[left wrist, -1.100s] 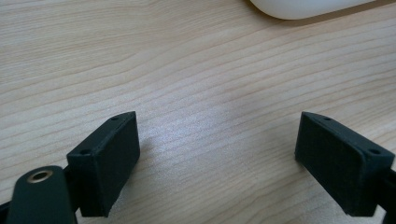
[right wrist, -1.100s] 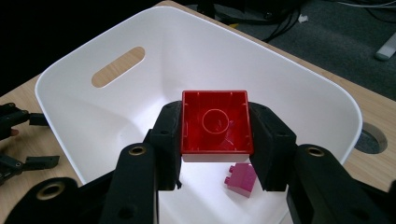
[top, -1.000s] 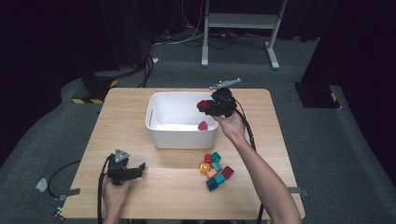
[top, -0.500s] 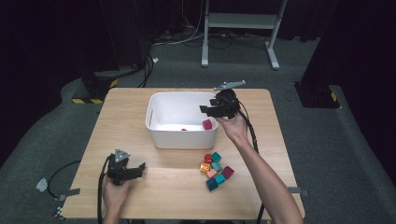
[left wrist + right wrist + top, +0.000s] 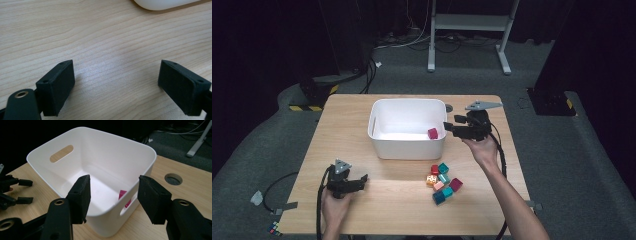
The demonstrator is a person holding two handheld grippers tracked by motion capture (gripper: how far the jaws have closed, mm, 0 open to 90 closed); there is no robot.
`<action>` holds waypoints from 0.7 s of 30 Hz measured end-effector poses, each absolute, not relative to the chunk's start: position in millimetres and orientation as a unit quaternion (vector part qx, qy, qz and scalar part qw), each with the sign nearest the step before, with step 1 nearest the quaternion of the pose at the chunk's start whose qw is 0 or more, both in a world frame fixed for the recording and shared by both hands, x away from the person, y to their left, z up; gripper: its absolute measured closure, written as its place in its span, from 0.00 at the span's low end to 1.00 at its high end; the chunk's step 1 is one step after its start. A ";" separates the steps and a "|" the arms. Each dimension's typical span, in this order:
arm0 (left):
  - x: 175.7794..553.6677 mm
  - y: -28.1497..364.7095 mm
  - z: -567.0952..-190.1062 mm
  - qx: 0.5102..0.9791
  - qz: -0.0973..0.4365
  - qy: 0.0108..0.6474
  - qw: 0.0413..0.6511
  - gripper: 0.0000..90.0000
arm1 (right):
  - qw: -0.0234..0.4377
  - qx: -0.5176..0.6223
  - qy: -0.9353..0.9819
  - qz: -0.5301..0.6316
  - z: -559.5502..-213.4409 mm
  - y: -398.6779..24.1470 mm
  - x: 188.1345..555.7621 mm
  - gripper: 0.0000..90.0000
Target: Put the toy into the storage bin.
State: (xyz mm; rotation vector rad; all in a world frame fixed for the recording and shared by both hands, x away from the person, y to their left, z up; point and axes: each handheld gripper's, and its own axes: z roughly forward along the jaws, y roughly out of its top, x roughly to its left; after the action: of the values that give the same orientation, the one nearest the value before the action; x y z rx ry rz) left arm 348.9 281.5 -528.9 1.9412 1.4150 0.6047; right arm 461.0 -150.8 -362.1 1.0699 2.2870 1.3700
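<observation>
Your left gripper (image 5: 360,180) rests near the table's (image 5: 362,215) near left corner, jaws spread wide over bare wood, holding nothing. The loose coloured cubes (image 5: 441,182) lie towards the near right. Farther off, your right gripper (image 5: 449,127) hangs beside the white tub's (image 5: 408,146) right wall, jaws just opened, empty. The magenta cube (image 5: 432,133) lies inside the tub, against that wall.

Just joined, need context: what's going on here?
A person is moving small coloured blocks from the table into a white bin. One magenta block lies in the bin. The right gripper, jaws just opened and empty, sits beside the bin's rim. The left gripper rests open on the table.
</observation>
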 end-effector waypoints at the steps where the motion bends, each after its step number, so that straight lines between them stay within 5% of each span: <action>1: 348.9 281.5 -528.9 0.741 0.231 0.540 0.326 0.16 | 0.133 0.371 0.788 0.472 -364.0 -154.2 457.6 0.49; 21: 348.8 281.5 -528.9 0.741 0.231 0.540 0.326 0.16 | 0.140 0.379 0.791 0.460 -415.9 -185.0 399.7 0.49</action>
State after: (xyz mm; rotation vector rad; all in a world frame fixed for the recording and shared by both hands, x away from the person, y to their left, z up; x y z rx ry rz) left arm 348.8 281.5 -528.9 1.9424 1.4146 0.6055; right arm 399.7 -185.0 -415.9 1.0939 2.2863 1.3282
